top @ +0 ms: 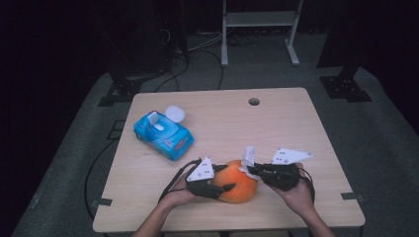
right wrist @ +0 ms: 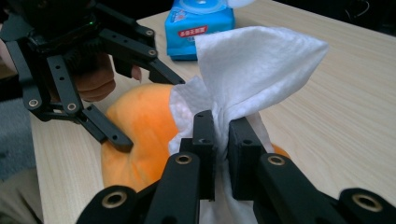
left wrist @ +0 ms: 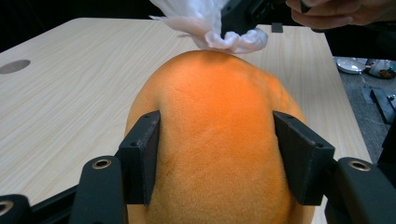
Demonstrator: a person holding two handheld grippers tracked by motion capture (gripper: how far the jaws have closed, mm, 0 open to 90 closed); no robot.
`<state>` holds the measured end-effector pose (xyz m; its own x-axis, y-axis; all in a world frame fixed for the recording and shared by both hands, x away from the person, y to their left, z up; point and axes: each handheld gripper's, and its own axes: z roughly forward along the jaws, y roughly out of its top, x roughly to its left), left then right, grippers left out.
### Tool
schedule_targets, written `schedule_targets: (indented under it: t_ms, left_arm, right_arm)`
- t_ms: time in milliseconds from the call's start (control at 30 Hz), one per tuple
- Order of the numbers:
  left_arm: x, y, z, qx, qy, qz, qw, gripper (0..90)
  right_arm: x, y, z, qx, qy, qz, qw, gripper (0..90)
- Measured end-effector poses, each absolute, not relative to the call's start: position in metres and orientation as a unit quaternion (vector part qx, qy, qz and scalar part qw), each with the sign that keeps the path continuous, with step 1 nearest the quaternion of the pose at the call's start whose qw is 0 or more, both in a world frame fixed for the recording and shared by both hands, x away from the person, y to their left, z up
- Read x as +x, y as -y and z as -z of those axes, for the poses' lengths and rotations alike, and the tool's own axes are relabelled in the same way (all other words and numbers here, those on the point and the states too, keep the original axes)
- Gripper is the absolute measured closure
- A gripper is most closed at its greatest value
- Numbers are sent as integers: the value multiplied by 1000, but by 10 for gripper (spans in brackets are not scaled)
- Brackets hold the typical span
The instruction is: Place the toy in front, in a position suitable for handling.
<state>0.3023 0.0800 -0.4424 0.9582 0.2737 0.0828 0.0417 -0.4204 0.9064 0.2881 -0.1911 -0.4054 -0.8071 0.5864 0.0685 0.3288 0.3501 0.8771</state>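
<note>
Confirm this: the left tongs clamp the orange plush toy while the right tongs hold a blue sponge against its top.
Not quite. The right tongs hold a white wipe, not a blue sponge, as the right gripper view shows. The rest stands: the left tongs clamp the orange plush toy, and the wipe meets its top.

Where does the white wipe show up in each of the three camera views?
High view: white wipe at lower centre, at the orange plush toy's right end.
Left gripper view: top centre, touching the toy's far end.
Right gripper view: centre, pinched in the right gripper.
Shared landmark: the orange plush toy.
</note>
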Motion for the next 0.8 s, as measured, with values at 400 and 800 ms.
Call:
schedule_targets:
  t_ms: [400,800]
  left_arm:
    - [308,-86,437,828,-140,-72,537,158]
    - [307,-85,440,834,-142,-76,527,342]
  right_arm:
    - [287,194,416,285,-833,-458,120,830]
    - [289,194,413,290,-833,-456,119,827]
